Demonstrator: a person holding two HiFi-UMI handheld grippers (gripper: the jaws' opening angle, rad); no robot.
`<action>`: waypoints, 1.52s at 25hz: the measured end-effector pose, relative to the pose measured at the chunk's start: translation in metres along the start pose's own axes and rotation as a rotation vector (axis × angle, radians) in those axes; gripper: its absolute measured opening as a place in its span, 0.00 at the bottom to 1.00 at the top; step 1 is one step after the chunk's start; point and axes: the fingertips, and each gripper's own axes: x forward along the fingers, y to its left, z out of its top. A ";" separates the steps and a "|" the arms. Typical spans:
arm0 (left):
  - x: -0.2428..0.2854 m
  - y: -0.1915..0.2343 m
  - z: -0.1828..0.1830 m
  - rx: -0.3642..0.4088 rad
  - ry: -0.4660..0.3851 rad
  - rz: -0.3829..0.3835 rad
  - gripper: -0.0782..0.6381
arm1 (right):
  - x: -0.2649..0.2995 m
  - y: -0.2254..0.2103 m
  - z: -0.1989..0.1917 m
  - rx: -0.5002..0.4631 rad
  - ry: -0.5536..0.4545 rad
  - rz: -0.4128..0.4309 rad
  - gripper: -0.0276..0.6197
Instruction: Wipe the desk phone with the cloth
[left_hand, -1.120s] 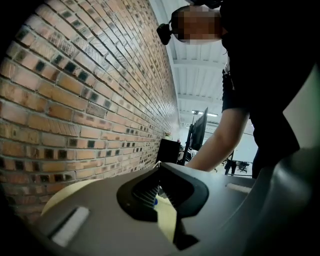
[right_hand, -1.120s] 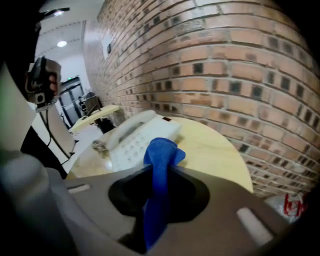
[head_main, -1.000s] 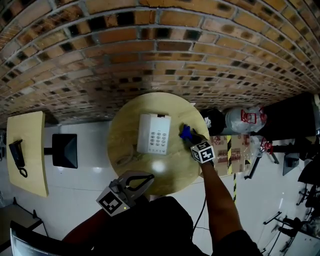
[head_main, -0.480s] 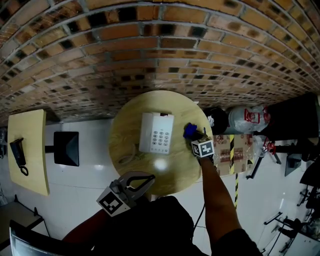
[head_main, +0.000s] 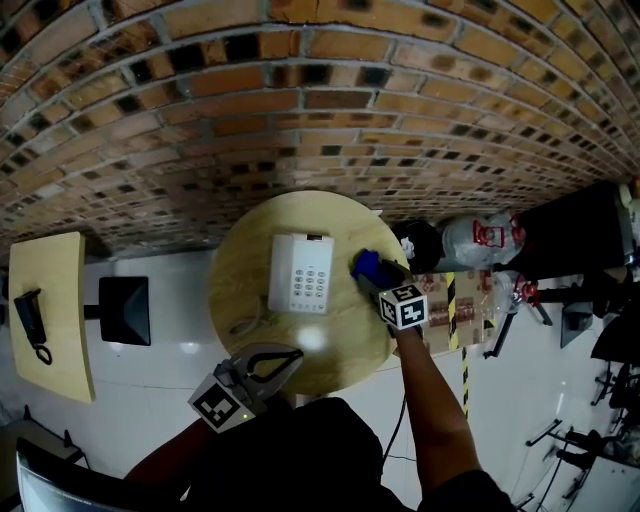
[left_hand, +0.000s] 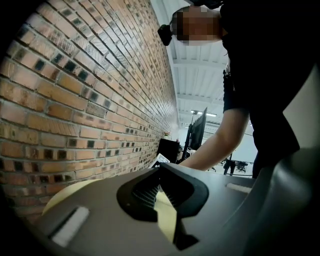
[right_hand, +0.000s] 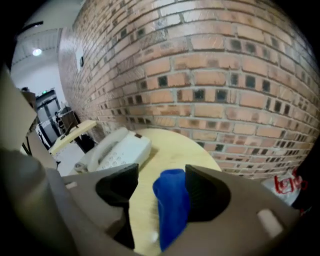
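Note:
A white desk phone (head_main: 302, 273) lies in the middle of the round wooden table (head_main: 240, 270). To its right, near the table's edge, is the blue cloth (head_main: 367, 268). My right gripper (head_main: 375, 280) stands around the cloth and its jaws are opening. In the right gripper view the cloth (right_hand: 171, 202) leans on the right jaw, apart from the left one, with the phone (right_hand: 116, 149) beyond at the left. My left gripper (head_main: 296, 353) hangs at the table's near edge, shut and holding nothing, its tips together (left_hand: 161, 170).
A brick wall (head_main: 300, 100) runs behind the table. At the left stand a second table with a black handset (head_main: 32, 315) and a black box (head_main: 125, 310) on the white floor. Plastic bags (head_main: 478, 240) and striped tape lie right of the table.
The right gripper's jaws have spread wide around the blue cloth, which they pinched a second ago. The left gripper has stayed at the near edge.

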 end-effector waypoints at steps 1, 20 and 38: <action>0.001 0.000 0.003 -0.006 -0.004 0.001 0.10 | -0.012 0.009 0.014 -0.002 -0.052 0.015 0.48; -0.020 -0.112 0.058 0.094 -0.110 0.072 0.10 | -0.295 0.249 0.108 -0.211 -0.641 0.457 0.05; -0.065 -0.242 0.042 0.137 -0.150 0.193 0.10 | -0.397 0.345 0.026 -0.271 -0.653 0.579 0.05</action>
